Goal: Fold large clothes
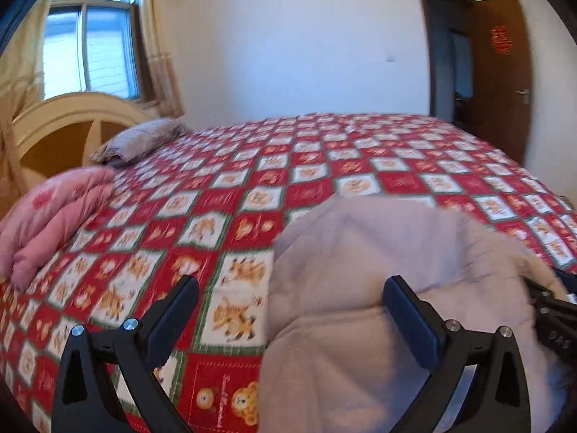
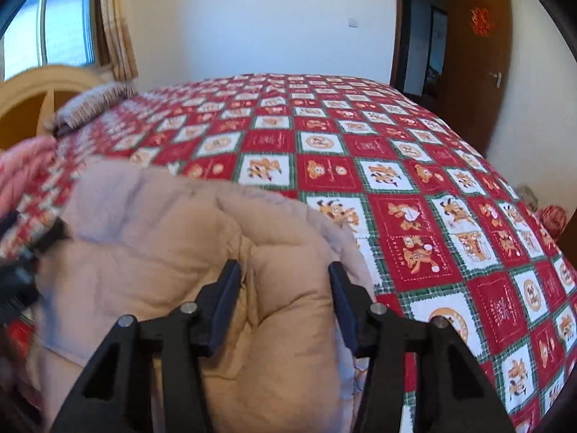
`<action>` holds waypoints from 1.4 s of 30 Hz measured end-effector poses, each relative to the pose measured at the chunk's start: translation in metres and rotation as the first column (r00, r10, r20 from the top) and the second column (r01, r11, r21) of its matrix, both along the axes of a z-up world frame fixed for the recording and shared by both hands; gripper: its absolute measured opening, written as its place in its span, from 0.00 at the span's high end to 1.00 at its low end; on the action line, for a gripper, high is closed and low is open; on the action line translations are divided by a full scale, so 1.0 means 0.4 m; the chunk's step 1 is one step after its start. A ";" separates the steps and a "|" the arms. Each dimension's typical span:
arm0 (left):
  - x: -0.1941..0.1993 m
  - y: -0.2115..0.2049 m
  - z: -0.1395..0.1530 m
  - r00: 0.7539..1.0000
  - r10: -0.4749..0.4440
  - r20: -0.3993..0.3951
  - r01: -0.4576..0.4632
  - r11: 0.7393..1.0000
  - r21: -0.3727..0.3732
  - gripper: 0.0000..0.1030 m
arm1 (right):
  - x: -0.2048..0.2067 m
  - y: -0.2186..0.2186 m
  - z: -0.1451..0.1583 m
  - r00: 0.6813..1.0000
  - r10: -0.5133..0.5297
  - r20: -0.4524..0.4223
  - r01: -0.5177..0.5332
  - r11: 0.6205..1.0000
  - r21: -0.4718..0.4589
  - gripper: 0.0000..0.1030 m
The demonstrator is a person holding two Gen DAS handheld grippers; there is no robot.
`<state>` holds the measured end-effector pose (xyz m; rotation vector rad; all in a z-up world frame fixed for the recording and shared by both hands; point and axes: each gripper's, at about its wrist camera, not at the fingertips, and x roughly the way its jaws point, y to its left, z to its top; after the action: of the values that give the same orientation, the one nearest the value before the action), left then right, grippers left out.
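Observation:
A large puffy beige padded garment [image 1: 378, 288] lies bunched on the near side of the bed; it also shows in the right wrist view [image 2: 173, 245]. My left gripper [image 1: 292, 303] is wide open above the garment's left edge, its right finger over the fabric and its left finger over the bedspread. My right gripper [image 2: 285, 285] has its fingers partly closed around a thick fold of the garment, both pads against the padding. The right gripper also shows at the right edge of the left wrist view [image 1: 551, 310].
The bed has a red, white and green checked cartoon bedspread [image 2: 360, 151]. A pink folded quilt [image 1: 54, 213] and a grey pillow [image 1: 140, 140] lie by the cream headboard [image 1: 61, 122]. A window is at the back left, and a brown door [image 2: 476, 57] stands open at the right.

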<state>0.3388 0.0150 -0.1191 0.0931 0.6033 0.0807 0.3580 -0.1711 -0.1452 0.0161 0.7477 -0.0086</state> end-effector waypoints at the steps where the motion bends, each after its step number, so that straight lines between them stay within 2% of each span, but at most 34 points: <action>1: 0.012 0.009 -0.029 0.999 -0.004 -0.035 0.003 0.999 -0.038 0.01 | -0.001 0.000 -0.010 1.000 -0.008 -0.002 0.008 1.000 0.001 0.49; 3: 0.012 0.028 -0.053 1.000 0.002 -0.028 -0.006 0.994 -0.111 0.01 | -0.001 -0.005 -0.022 1.000 -0.019 -0.005 0.019 1.000 0.016 0.49; 7: 0.018 0.014 -0.074 1.000 0.011 -0.010 -0.012 0.992 -0.125 0.01 | -0.004 -0.007 -0.040 1.000 -0.030 0.004 0.030 0.999 0.024 0.49; 12: 0.051 0.024 -0.100 0.997 -0.020 -0.070 0.007 0.983 -0.184 0.01 | 0.000 -0.021 -0.059 0.999 -0.038 -0.012 0.039 0.998 0.055 0.49; 23: 0.060 -0.006 -0.113 0.997 -0.006 -0.082 -0.005 0.991 -0.132 0.01 | 0.018 -0.034 -0.088 0.997 -0.031 -0.064 0.038 0.994 0.100 0.47; 42: 0.087 -0.019 -0.129 0.994 -0.011 -0.110 -0.002 0.993 -0.118 0.00 | 0.039 -0.044 -0.105 0.995 -0.032 -0.097 0.044 0.992 0.120 0.46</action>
<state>0.3736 0.0076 -0.1706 -0.0157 0.7168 0.0353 0.3736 -0.1888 -0.1872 0.1474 0.8422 0.0001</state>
